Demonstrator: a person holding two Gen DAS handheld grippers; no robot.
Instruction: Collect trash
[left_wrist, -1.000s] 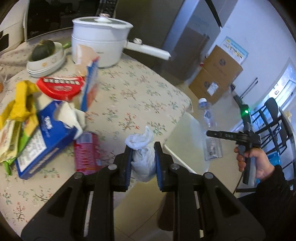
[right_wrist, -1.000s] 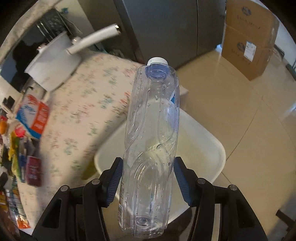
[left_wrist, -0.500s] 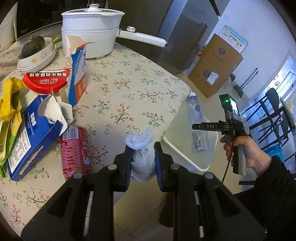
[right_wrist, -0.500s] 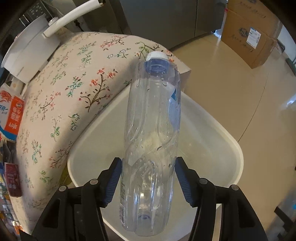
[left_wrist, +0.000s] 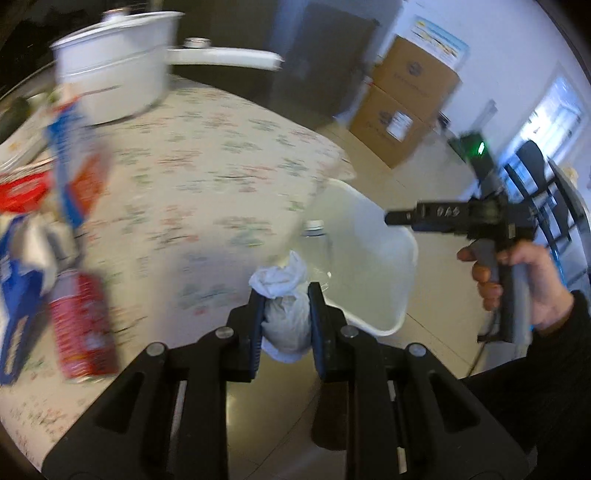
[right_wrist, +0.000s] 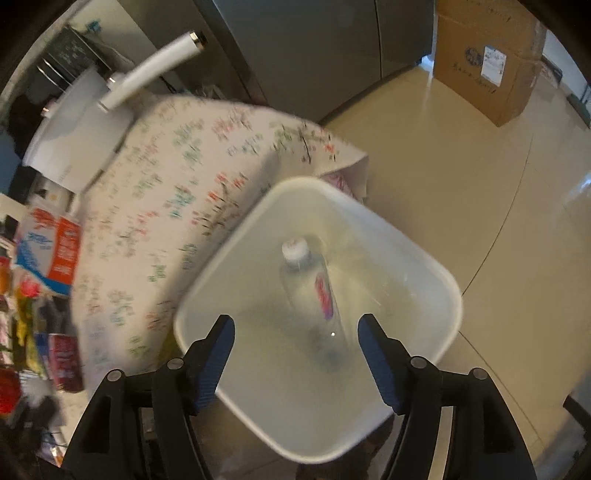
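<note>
Two cardboard boxes (left_wrist: 410, 99) on beige floor | left hand-held gripper (left_wrist: 285, 314) clenching tissue wad (left_wrist: 282, 295) | right (right_wrist: 295, 354) released

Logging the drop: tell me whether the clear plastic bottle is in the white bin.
In. The clear plastic bottle lies inside the white bin, free of the open right gripper.

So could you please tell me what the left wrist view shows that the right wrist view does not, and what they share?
Only the left wrist view shows the crumpled white tissue wad clamped in the left claw, and the person's right hand holding the other tool. Only the right wrist view shows the open right claw above the bin, and the bottle's full length. Both show the white plastic bin, the clear plastic bottle inside it, the floral tablecloth and the red can.
</note>
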